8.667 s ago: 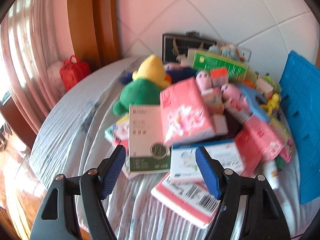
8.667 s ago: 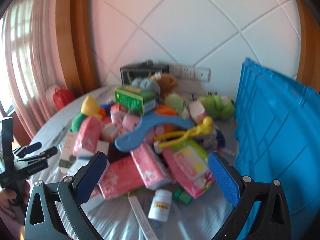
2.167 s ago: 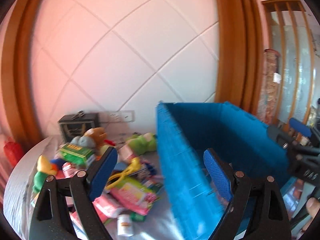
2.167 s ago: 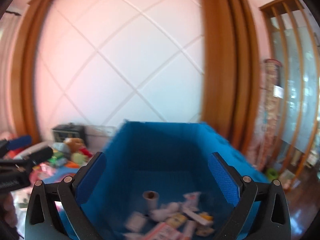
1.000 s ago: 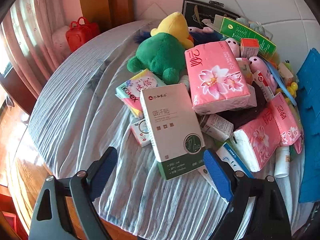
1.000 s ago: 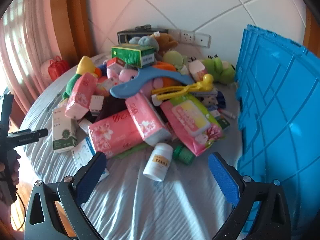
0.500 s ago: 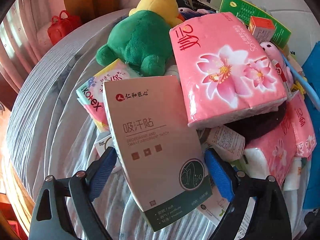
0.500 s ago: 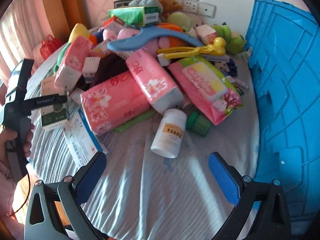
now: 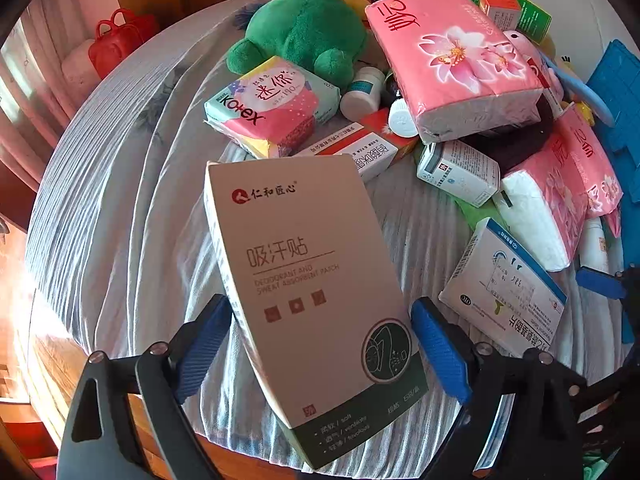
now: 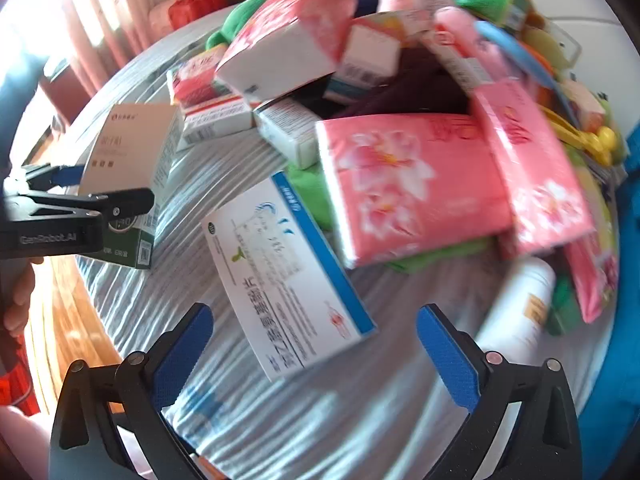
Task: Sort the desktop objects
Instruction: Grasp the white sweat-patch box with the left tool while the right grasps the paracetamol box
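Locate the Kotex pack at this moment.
In the left wrist view the Kotex pack lies upper centre on the cloth, just below the green plush and beyond the beige box.

Left gripper point(image 9: 320, 344) now clamped on the grey-green box point(image 9: 316, 300), lifted clear of the pile; right gripper point(image 10: 312, 344) dropped nearer, jaws spread either side of the blue-edged white box point(image 10: 280, 276)
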`<state>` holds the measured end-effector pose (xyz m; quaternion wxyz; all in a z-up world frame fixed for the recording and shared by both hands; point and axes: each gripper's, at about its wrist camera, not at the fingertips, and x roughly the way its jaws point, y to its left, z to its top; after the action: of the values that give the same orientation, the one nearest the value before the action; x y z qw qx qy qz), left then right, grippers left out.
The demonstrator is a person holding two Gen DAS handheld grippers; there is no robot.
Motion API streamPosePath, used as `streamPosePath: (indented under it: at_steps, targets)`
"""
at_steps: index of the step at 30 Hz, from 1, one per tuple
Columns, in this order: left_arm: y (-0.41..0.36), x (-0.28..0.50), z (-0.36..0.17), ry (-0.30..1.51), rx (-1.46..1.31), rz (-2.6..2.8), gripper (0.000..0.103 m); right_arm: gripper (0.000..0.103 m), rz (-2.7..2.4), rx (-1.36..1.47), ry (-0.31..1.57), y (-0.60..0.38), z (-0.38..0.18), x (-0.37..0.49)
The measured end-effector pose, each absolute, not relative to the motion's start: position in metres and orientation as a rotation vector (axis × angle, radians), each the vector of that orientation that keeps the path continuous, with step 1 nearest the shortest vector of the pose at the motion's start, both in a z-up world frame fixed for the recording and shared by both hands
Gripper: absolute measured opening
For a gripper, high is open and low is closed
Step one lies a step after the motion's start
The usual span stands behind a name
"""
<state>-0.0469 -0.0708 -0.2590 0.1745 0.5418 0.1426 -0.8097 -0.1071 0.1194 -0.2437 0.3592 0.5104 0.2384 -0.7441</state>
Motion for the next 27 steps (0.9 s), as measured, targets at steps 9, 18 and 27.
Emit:
streamPosePath:
  at_steps: [9, 18, 27]
  targets:
    - [-0.063, -0.058, -0.278, 0.356, 1.613, -2.277, 0.078, 0.103, -1.886, 1.384, 0.66, 0.097, -0.273, -0.114]
    - [-0.062, -0.028, -0.281, 0.351, 1.641, -2.283, 0.076, 0.103, -1.818, 1.384, 0.623, 0.089, -0.264, -0.108]
    - [-0.061, -0.025, -0.271, 0.34, 1.604, -2.312, 0.076, 0.08, -1.789, 1.392, 0.672, 0.083, -0.268, -0.103]
